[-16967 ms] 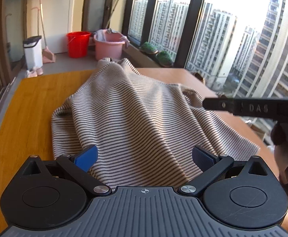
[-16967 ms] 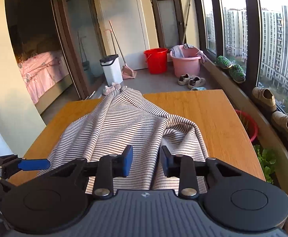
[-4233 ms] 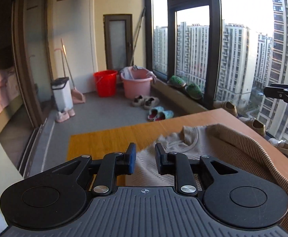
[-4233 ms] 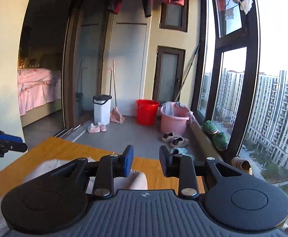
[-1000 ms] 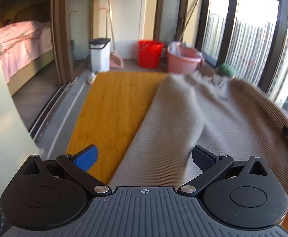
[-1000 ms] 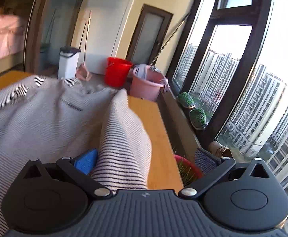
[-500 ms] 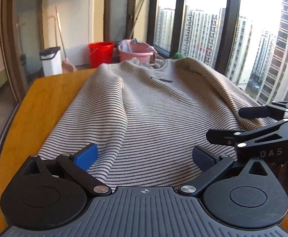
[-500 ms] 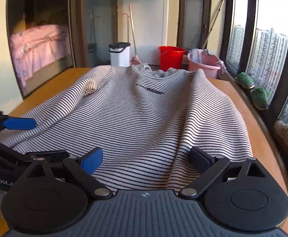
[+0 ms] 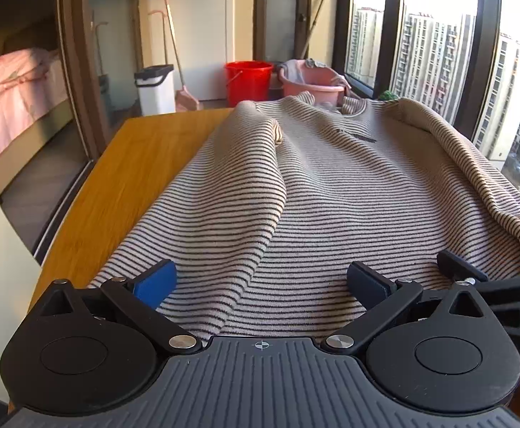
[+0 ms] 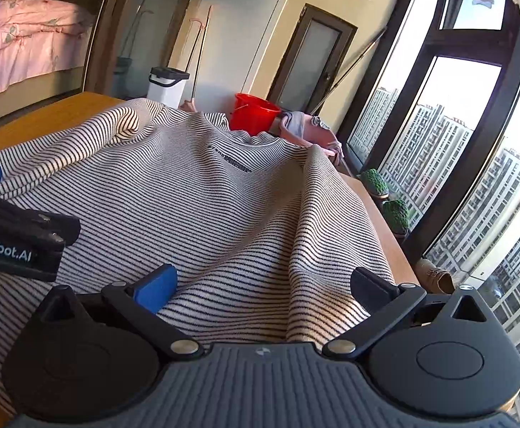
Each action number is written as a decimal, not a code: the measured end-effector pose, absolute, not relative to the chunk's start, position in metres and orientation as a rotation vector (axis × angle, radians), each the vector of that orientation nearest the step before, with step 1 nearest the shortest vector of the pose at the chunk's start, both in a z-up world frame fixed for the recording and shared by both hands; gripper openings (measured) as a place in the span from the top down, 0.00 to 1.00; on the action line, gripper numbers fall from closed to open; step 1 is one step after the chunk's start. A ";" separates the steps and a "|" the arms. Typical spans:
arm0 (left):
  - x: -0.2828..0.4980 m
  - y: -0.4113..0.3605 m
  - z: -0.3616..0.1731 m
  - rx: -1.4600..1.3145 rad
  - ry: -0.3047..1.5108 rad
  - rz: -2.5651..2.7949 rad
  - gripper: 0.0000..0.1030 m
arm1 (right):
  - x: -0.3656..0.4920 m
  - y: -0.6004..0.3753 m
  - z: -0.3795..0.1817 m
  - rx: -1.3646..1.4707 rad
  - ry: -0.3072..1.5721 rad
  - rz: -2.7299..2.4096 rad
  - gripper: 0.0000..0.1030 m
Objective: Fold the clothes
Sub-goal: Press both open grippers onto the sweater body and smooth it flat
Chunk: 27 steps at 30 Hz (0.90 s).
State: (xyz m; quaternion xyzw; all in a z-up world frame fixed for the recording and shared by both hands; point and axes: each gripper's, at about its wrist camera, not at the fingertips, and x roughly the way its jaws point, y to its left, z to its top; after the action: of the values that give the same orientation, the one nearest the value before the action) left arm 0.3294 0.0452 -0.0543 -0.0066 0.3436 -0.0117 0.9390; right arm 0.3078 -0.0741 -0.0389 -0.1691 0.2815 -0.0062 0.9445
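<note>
A cream sweater with thin dark stripes [image 9: 331, 192] lies spread front-up on the wooden table [image 9: 131, 178], collar at the far end and hem nearest me. Its left sleeve is folded in as a ridge [image 9: 256, 149]; the right side rises in a fold [image 10: 331, 207]. My left gripper [image 9: 260, 281] hovers open over the hem with only cloth below it. My right gripper [image 10: 263, 285] is open too, above the hem's right part, tilted. The other gripper's black body shows at the right edge of the left wrist view [image 9: 509, 292] and at the left edge of the right wrist view [image 10: 17, 239].
Beyond the table stand a white bin [image 9: 154, 87], a red bucket [image 9: 247, 76] and a pink basin [image 9: 311, 83]. Tall windows [image 9: 438, 53] run along the right; a bed with pink bedding [image 9: 6, 92] lies behind a glass door on the left. Bare table wood shows left of the sweater.
The sweater came down from being held up and now lies flat. Both grippers have let go and stand open at the hem. In the last half second the right gripper tilted and shifted right.
</note>
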 end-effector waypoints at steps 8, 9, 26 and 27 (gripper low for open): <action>0.325 0.045 -0.054 0.009 0.698 0.041 0.00 | 0.350 -0.072 -0.043 -0.067 0.663 -0.145 0.00; 0.326 0.048 -0.054 0.010 0.701 0.048 0.00 | 0.353 -0.068 -0.043 -0.078 0.661 -0.140 0.00; 0.336 0.072 -0.054 -0.010 0.705 0.048 0.00 | 0.360 -0.053 -0.046 -0.100 0.656 -0.028 0.00; 0.336 0.072 -0.054 -0.009 0.705 0.049 0.00 | 0.360 -0.052 -0.045 -0.100 0.656 -0.028 0.00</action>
State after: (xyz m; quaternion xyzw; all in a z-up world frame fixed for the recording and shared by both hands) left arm 0.3356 0.0716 -0.0544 -0.0046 0.3451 0.0239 0.9383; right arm 0.3602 -0.0524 -0.0454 -0.0491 0.3219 -0.0136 0.9454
